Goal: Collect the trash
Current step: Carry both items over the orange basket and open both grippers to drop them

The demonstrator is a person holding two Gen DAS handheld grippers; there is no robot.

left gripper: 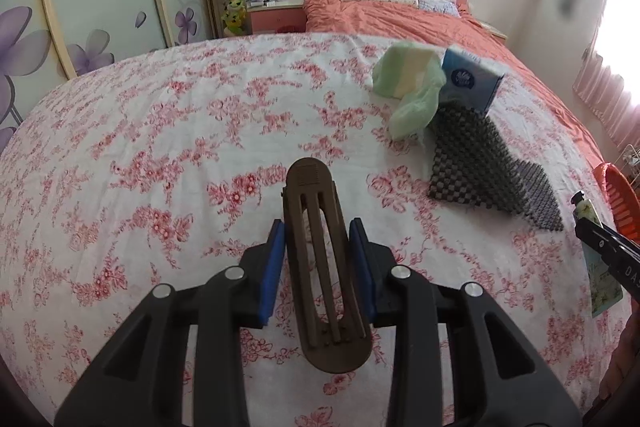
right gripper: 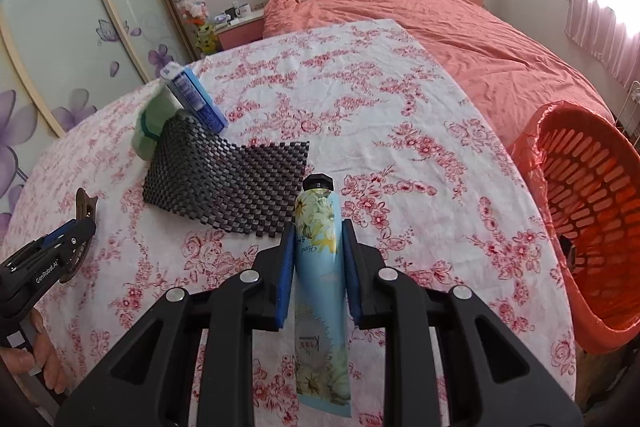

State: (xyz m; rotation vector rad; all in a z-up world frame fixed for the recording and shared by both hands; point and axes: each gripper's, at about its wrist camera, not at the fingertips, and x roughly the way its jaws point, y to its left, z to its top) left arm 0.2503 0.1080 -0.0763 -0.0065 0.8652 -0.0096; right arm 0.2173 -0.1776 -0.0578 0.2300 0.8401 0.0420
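Observation:
A brown slotted hair clip (left gripper: 320,259) lies lengthwise between the blue pads of my left gripper (left gripper: 318,227), which press on its two sides just above the floral tablecloth (left gripper: 160,147). In the right wrist view the left gripper (right gripper: 74,231) shows at the left edge with the clip's end (right gripper: 85,205) sticking out. My right gripper (right gripper: 318,227) is shut on a blue flowered hand cream tube (right gripper: 320,267), black cap pointing away. An orange slotted waste basket (right gripper: 592,211) lined with a red bag stands at the table's right side.
A black woven mat (right gripper: 228,183) lies on the cloth, propped against a blue tissue box (right gripper: 196,99) and a green and yellow cloth (left gripper: 408,87). Behind the table is a bed with an orange cover (right gripper: 460,27). A person's hand (right gripper: 44,355) holds the left gripper.

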